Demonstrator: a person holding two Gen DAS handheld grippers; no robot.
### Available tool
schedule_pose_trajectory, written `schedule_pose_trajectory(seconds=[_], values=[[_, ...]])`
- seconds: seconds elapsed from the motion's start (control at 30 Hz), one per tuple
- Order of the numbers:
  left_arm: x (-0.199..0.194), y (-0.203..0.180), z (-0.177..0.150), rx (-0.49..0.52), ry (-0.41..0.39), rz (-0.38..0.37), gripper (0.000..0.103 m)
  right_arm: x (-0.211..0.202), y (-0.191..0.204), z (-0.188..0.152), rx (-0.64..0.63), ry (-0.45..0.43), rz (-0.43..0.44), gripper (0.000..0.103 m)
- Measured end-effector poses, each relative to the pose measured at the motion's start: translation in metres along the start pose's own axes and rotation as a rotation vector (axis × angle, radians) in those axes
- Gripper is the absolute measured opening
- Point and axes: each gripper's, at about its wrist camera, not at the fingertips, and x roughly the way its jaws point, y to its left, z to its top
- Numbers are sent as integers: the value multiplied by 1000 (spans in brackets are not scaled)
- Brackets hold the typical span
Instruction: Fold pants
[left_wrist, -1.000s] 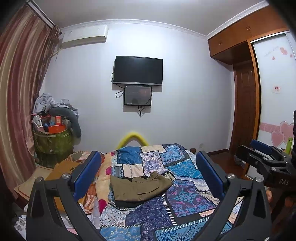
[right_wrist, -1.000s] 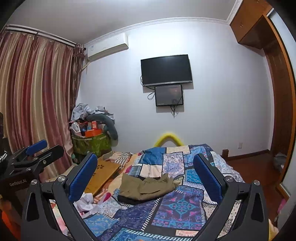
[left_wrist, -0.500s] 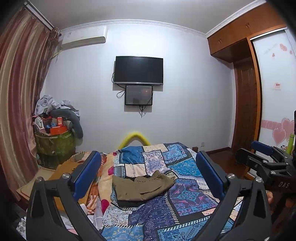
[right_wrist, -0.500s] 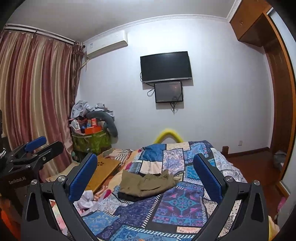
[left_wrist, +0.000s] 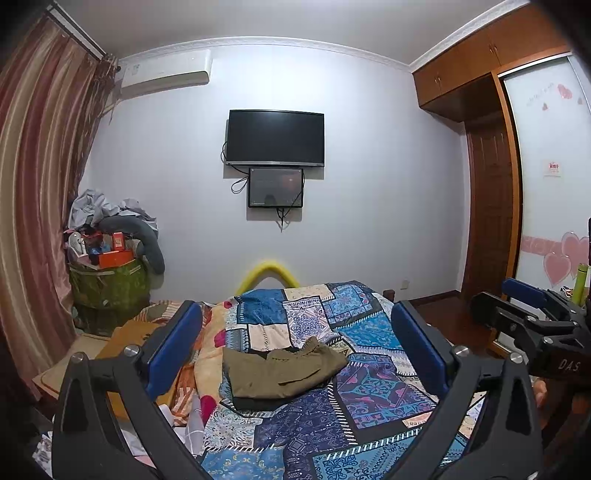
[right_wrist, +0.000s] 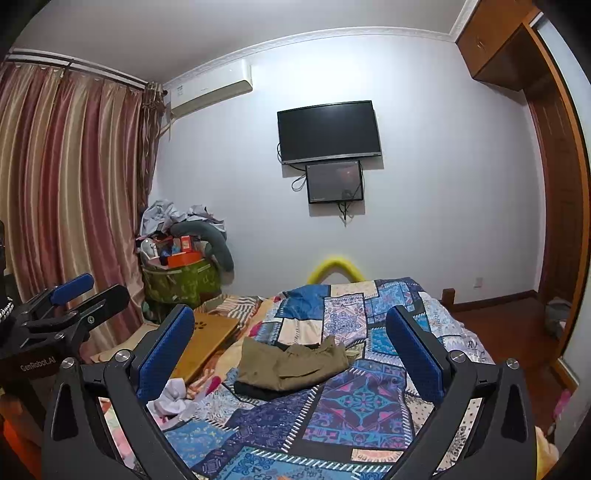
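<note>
Olive-green pants lie in a loose folded heap on a dark folded garment in the middle of the patchwork quilt. In the right wrist view the pants rest on that dark garment too. My left gripper is open, well back from the pants, its blue pads framing them. My right gripper is open and empty too. Each gripper shows in the other's view: the right one at the right edge, the left one at the left edge.
A wooden lap table and crumpled white cloth lie at the bed's left side. A cluttered green bin stands by the curtain. A TV hangs on the far wall, with a wardrobe at right.
Both cameras have tilted slightly down and drifted, so the bed and pants sit a little lower and nearer in view. The grippers stay open and the pants lie unmoved.
</note>
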Motion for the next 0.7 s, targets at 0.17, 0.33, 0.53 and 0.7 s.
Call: schedule_pose_trajectory(seconds=[0.17,0.33,0.53,0.7], values=[[0,2,-1,-3,4,-3,103,-1,-2,-2,4,0,-3,103],[1,1,-1,-3,4,-15,103,-2,-2,-3,5,1,-6,103],[1,0,-1,1,5,-19,103,-2,-2,-3,5,0,-6,103],[1,0,-1,-5,14,-32,103,-1,-3,-2,6,1,-5,103]])
